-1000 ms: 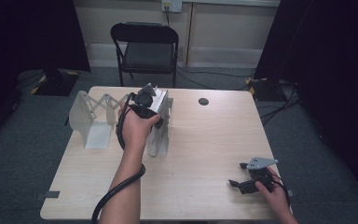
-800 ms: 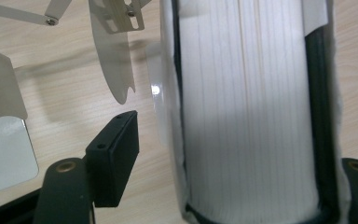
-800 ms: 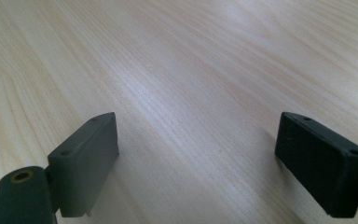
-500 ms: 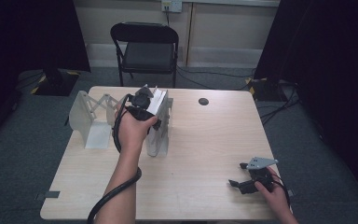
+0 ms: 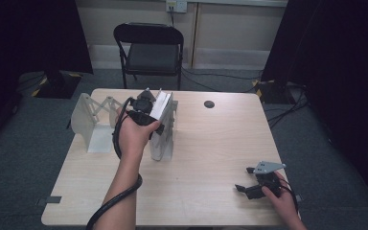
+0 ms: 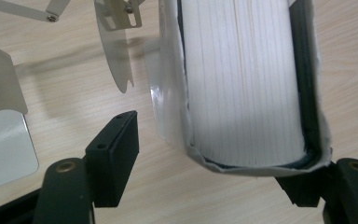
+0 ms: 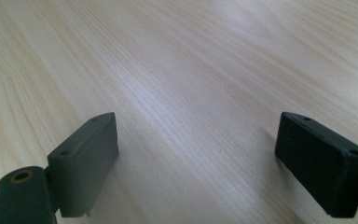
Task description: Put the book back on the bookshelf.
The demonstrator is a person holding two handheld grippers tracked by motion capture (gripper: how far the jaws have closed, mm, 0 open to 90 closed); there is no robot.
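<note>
A thick book (image 5: 162, 103) with white page edges and a clear plastic cover stands tilted in a white fold-out rack (image 5: 88, 122) at the table's far left. My left gripper (image 5: 155, 125) is at the book from above. In the left gripper view the book (image 6: 242, 84) lies between the jaws and covers the right one, while the left finger (image 6: 114, 154) stands apart from it with bare table in the gap. My right gripper (image 5: 243, 178) rests near the front right edge, open, with only table between its fingers (image 7: 86, 158).
The rack's hinged white plates (image 6: 116, 51) stand just left of the book. A small dark round spot (image 5: 209, 104) sits at the table's far middle. A black folding chair (image 5: 148, 48) stands beyond the far edge. Bare wood (image 5: 211, 153) lies between the two hands.
The left hand and its gripper have shifted slightly toward the near left at the book. The right gripper has stayed put.
</note>
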